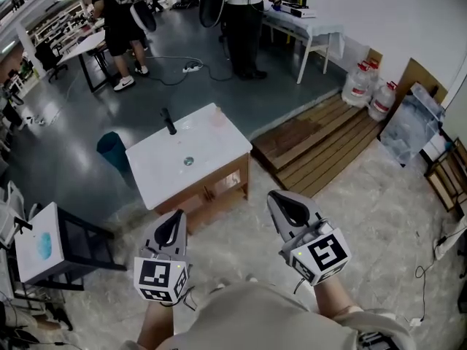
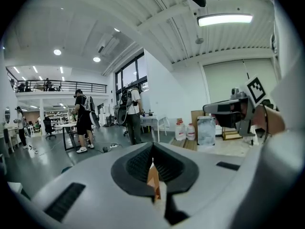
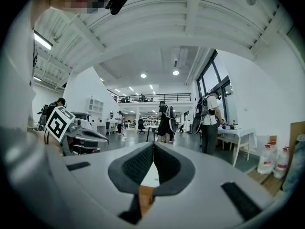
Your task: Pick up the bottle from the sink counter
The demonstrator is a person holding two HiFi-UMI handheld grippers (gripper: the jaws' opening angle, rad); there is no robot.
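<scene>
Facing the sink with both tools clenched and empty.
Left tool (image 1: 176, 221) and right tool (image 1: 277, 201) hung well short of the white sink surface on its wooden cabinet (image 1: 164, 173). A faint pinkish shape (image 1: 217, 117) near its far right corner was probably the bottle. Both tools needed opening first. The floor ahead lay open, with a wooden slatted pallet (image 1: 321, 144) to the right.

Head view steeply down on the sink counter (image 1: 211, 141); both gripper views near-level toward the same white-shirted person (image 2: 135, 111).
</scene>
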